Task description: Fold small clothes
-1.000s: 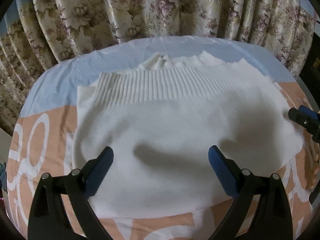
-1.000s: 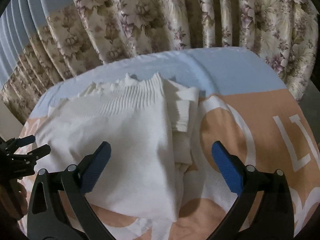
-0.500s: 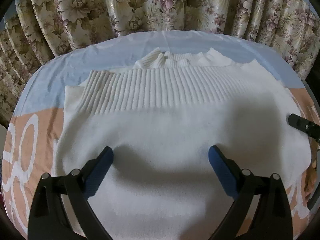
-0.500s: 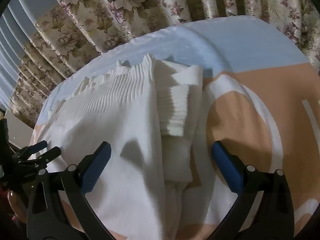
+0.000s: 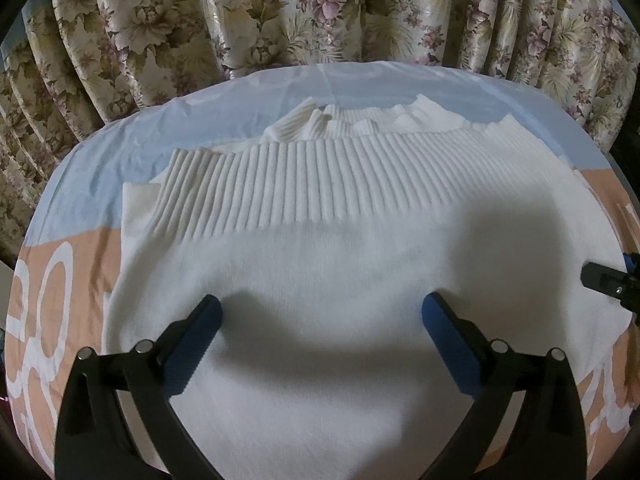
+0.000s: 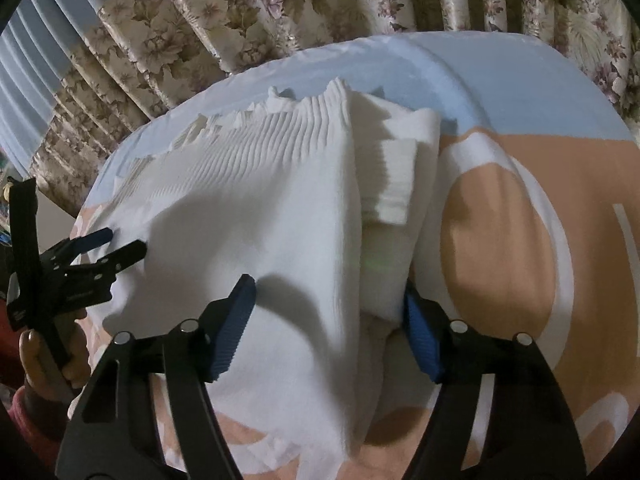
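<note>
A white knit sweater (image 5: 340, 248) lies spread on the cloth-covered table (image 5: 132, 148), its ribbed hem (image 5: 320, 176) toward the far side. My left gripper (image 5: 320, 302) hovers low over the sweater's body, jaws wide and still opening, with nothing pinched. In the right wrist view the sweater (image 6: 260, 208) shows a sleeve with a ribbed cuff (image 6: 396, 192) folded along its right edge. My right gripper (image 6: 328, 290) straddles that folded edge and its jaws are closing, fabric between them, the right pad touching the sleeve fold. The left gripper (image 6: 124, 240) also shows there.
Floral curtains (image 5: 320, 12) hang just behind the table's rounded far edge. The tablecloth is light blue at the back and peach with white lettering (image 6: 520, 248) toward me. A hand in a red sleeve (image 6: 36, 364) holds the left gripper. The right gripper (image 5: 612, 270) peeks in at the edge.
Both grippers sank closer to the sweater. The right gripper's jaws narrowed from wide apart to either side of the folded right edge. The left jaws stayed wide.
</note>
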A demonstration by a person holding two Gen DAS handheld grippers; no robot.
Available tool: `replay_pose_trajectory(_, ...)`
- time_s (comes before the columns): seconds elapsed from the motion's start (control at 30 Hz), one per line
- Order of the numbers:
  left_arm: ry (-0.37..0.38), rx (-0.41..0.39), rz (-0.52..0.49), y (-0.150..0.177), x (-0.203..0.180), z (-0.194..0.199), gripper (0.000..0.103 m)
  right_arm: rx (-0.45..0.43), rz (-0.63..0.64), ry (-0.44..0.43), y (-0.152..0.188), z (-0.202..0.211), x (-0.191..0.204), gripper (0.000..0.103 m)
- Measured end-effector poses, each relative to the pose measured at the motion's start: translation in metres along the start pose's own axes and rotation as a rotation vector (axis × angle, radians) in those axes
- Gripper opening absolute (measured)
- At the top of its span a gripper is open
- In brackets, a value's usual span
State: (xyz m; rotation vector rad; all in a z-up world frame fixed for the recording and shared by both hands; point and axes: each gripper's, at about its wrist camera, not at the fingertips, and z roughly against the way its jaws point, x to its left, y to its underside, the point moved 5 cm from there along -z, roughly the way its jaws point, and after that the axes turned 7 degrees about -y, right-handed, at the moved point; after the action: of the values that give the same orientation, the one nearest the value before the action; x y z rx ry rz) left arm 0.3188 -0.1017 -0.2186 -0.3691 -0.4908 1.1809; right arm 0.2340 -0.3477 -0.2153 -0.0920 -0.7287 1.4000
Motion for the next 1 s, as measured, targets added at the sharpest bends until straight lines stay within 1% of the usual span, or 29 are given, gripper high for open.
replay_pose_trajectory(0.13,0.002,0.008,0.003,-0.001,0.0,-0.002,0.102,0.016,0.028,0.026,-0.01,-0.012,0.006,0.072)
replay_pose_trajectory(0.2,0.002,0.013,0.001,-0.002,-0.001,-0.002,0.102,0.025,0.046,0.046,-0.015,-0.016,0.011,0.07)
replay_pose_trajectory(0.3,0.001,0.017,-0.005,-0.003,0.0,-0.003,0.102,0.04,0.075,0.075,-0.018,-0.019,0.018,0.059)
replay_pose_trajectory(0.37,0.003,0.021,-0.006,-0.003,-0.001,-0.003,0.102,0.049,0.095,0.078,-0.019,-0.02,0.023,0.043)
replay_pose_trajectory(0.47,0.002,0.029,-0.008,-0.004,-0.001,-0.004,0.102,0.038,0.139,0.138,-0.021,-0.02,0.034,0.034)
replay_pose_trajectory(0.67,-0.009,0.022,-0.02,-0.004,-0.004,-0.005,0.102,0.007,0.196,0.242,-0.019,-0.02,0.048,0.028)
replay_pose_trajectory(0.73,-0.011,0.018,-0.022,-0.003,-0.004,-0.006,0.102,-0.006,0.224,0.294,-0.016,-0.018,0.055,0.027)
replay_pose_trajectory(0.8,-0.009,0.018,-0.021,-0.003,-0.003,-0.006,0.102,-0.022,0.24,0.319,-0.015,-0.016,0.063,0.027)
replay_pose_trajectory(0.9,-0.011,0.016,-0.02,-0.003,-0.003,-0.006,0.102,-0.034,0.246,0.335,-0.017,-0.015,0.074,0.026)
replay_pose_trajectory(1.0,-0.016,0.008,-0.017,-0.003,-0.004,-0.006,0.102,-0.04,0.226,0.312,-0.021,-0.013,0.082,0.026)
